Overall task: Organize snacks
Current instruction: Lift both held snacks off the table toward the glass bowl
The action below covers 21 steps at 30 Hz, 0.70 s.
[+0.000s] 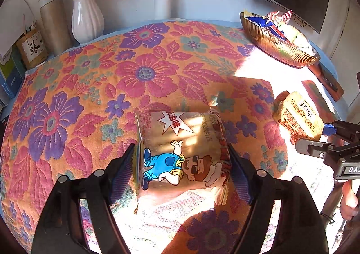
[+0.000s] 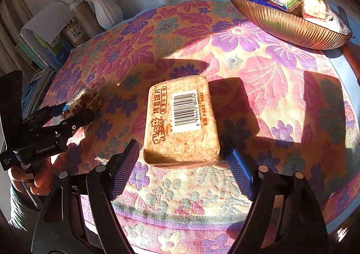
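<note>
A snack bag (image 1: 180, 141) with a cartoon man in blue overalls lies on the floral cloth (image 1: 146, 69). It sits between the fingers of my left gripper (image 1: 181, 148), which stands open with its pads close to the bag's sides. A tan cracker pack (image 2: 182, 121) with a barcode lies between the fingers of my right gripper (image 2: 180, 143). That gripper is open, with a gap on each side of the pack. Each gripper also shows in the other view: the right gripper (image 1: 315, 137) beside the cracker pack (image 1: 297, 116), the left gripper (image 2: 74, 111) at the snack bag (image 2: 83, 98).
A golden ribbed bowl (image 1: 276, 47) (image 2: 281, 22) at the far right of the table holds several wrapped snacks. A white vase (image 1: 86, 17) with blue flowers, a tan canister (image 1: 54, 24) and books (image 2: 38, 51) stand at the far left. A brown wooden object (image 1: 326, 78) lies behind the bowl.
</note>
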Tool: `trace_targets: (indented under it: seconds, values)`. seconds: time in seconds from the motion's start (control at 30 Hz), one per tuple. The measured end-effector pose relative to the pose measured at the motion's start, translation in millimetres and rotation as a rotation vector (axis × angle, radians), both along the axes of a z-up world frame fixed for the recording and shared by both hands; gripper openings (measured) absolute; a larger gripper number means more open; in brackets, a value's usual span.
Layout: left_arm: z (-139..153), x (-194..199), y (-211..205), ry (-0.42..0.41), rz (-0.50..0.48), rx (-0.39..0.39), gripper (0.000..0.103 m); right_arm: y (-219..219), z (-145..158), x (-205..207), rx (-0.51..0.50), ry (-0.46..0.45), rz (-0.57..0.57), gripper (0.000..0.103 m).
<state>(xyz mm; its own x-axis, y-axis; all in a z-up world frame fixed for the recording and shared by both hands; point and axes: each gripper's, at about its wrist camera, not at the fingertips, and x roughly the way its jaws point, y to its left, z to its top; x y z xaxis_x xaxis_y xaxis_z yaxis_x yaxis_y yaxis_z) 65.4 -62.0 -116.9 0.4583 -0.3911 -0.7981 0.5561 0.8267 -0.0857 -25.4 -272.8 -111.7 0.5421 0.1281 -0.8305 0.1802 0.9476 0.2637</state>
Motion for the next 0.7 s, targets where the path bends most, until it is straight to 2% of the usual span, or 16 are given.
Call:
trace_targets:
  seconds: [0.1,0.17,0.23,0.33,0.37,0.4,0.47,0.5,0.57,0.7]
  values:
    - [-1.4,6.2,12.9,0.008,0.069,-0.038,0.083,4.8,0.2,3.0,-0.024,0.010,-0.012,0.080]
    - [-4.5,13.7,17.5,0.034,0.105,-0.047,0.084,14.3,-2.2,7.0,-0.086,0.017,-0.005,0.082]
    - [-4.9,15.6,18.1,0.041,0.106,-0.055,0.084,22.2,-4.9,8.0,-0.139,0.019,-0.010,0.084]
    - [-5.8,11.9,17.5,0.033,0.101,-0.049,0.085,22.4,-6.7,10.5,-0.143,0.012,-0.029,0.087]
    - [-5.9,11.1,17.9,0.036,0.096,-0.056,0.088,21.7,-7.0,13.3,-0.150,0.008,-0.029,0.087]
    - [-6.0,11.0,18.5,0.040,0.092,-0.064,0.090,22.2,-8.1,16.9,-0.167,0.005,-0.024,0.085]
    - [-5.5,11.4,20.0,0.040,0.093,-0.075,0.087,23.9,-8.7,22.2,-0.223,0.003,-0.028,0.069]
    - [-5.2,12.4,19.6,0.034,0.100,-0.063,0.077,26.5,-5.8,22.6,-0.257,-0.009,-0.019,0.057]
    - [-3.3,13.0,16.3,0.018,0.099,-0.040,0.066,31.5,-1.7,18.3,-0.258,-0.044,0.020,0.056]
    - [4.4,3.7,2.7,-0.025,0.048,-0.010,0.066,33.1,5.7,-1.1,-0.239,-0.116,0.045,0.056]
